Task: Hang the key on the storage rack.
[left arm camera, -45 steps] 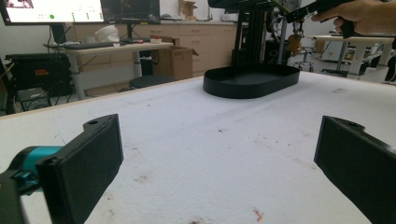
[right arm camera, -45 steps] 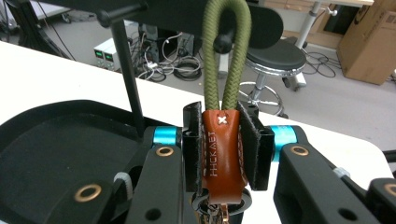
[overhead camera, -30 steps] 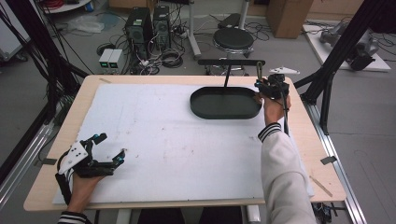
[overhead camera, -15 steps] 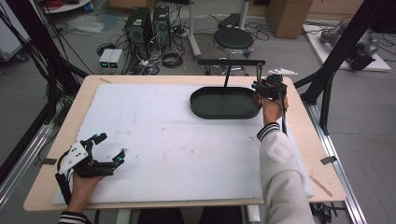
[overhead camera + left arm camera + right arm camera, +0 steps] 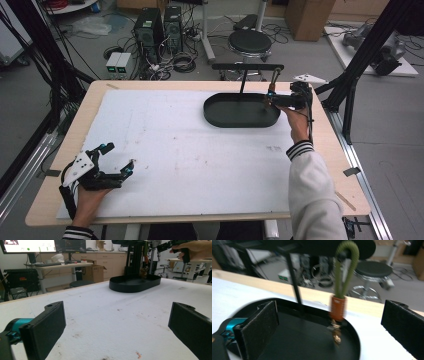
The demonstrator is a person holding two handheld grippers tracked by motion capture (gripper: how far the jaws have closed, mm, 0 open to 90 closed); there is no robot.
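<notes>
Keychain strap hung off the stand's bar over the tray; right gripper, jaws wide and empty, could've bumped it swinging. Left gripper sat open, idle.

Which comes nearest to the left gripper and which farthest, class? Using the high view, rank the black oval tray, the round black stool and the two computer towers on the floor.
From the left gripper, at the table's near left corner:
1. Black oval tray, on the table's far right part.
2. Computer towers, on the floor beyond the table's far edge.
3. Round black stool, on the floor, farther right.
</notes>
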